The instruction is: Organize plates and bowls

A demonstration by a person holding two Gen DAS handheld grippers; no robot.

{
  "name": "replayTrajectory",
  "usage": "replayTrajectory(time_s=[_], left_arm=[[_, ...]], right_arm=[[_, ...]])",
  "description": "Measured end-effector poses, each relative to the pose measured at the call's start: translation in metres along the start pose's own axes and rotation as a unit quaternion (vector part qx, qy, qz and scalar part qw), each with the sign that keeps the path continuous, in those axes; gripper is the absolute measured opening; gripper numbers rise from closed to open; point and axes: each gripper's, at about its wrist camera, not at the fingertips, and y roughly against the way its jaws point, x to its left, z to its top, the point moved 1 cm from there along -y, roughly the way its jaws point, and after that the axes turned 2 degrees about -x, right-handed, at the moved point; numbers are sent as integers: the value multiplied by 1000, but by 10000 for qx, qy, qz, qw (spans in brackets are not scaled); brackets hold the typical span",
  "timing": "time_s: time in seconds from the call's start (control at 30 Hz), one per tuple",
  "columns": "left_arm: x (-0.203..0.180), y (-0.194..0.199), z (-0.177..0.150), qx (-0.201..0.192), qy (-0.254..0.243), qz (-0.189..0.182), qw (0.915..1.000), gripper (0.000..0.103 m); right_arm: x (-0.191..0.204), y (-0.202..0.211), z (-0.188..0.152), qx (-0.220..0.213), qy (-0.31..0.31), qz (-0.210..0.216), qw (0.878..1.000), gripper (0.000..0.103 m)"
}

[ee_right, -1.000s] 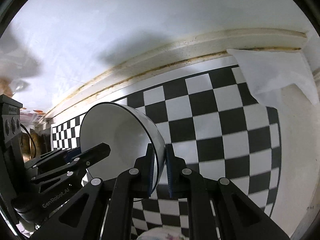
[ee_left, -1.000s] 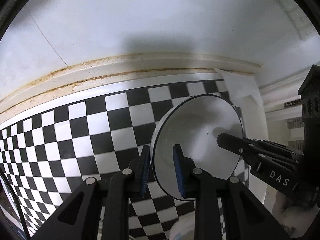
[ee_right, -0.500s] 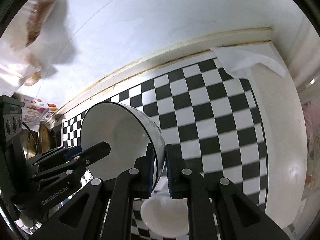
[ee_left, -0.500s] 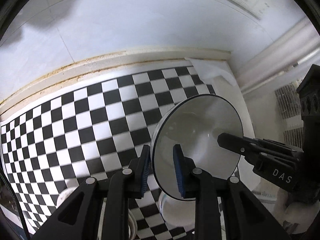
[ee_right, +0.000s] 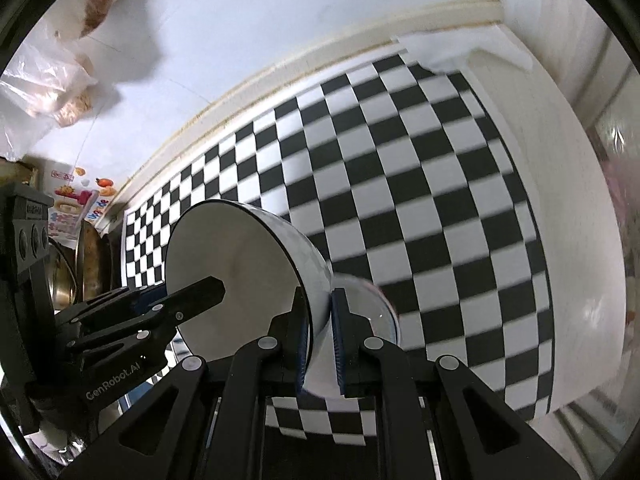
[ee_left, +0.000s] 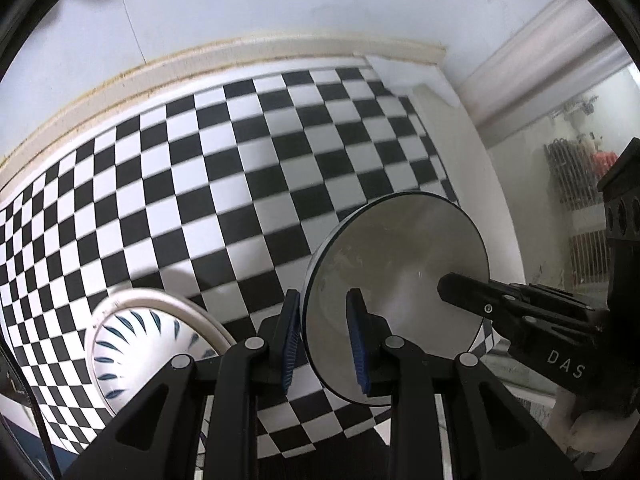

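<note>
A white bowl with a dark rim (ee_left: 400,280) is held on edge between both grippers, above the checkered cloth. My left gripper (ee_left: 324,340) has its pads on either side of the rim, with a small gap showing on the left side. My right gripper (ee_right: 320,334) is shut on the opposite rim of the same bowl (ee_right: 240,272). A white plate with blue leaf marks (ee_left: 148,344) lies on the cloth, low left in the left wrist view. Another white bowl (ee_right: 376,308) sits on the cloth behind the right fingers.
A black-and-white checkered cloth (ee_left: 240,180) covers the counter up to a stained wall strip (ee_left: 200,60). A white cloth (ee_right: 460,48) lies at the far right corner. Metal pans (ee_right: 88,264) and bagged food (ee_right: 52,80) are at the left.
Both grippers have pulled back and risen with the bowl held between them; more of the cloth shows, and the blue-patterned plate and second bowl have come into view.
</note>
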Motion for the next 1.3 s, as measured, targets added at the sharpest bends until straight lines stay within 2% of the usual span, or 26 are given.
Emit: replayTrajectory(time_s=[0.33,1.0,1.3], left_arm=[[-8,-27,-19,268,-85,44,9996,21],[-7,-64,-24,566,-119,147,9982,21],[-6,-63,-25,550,-139,166,9983,21]], right_arm=[[-23,-22,-27,214,-193,-102,9995,13],[-33,-47,-27,426,-252,-268,9984,13],[-32,-51,-28,460,-257,-318,9981,13]])
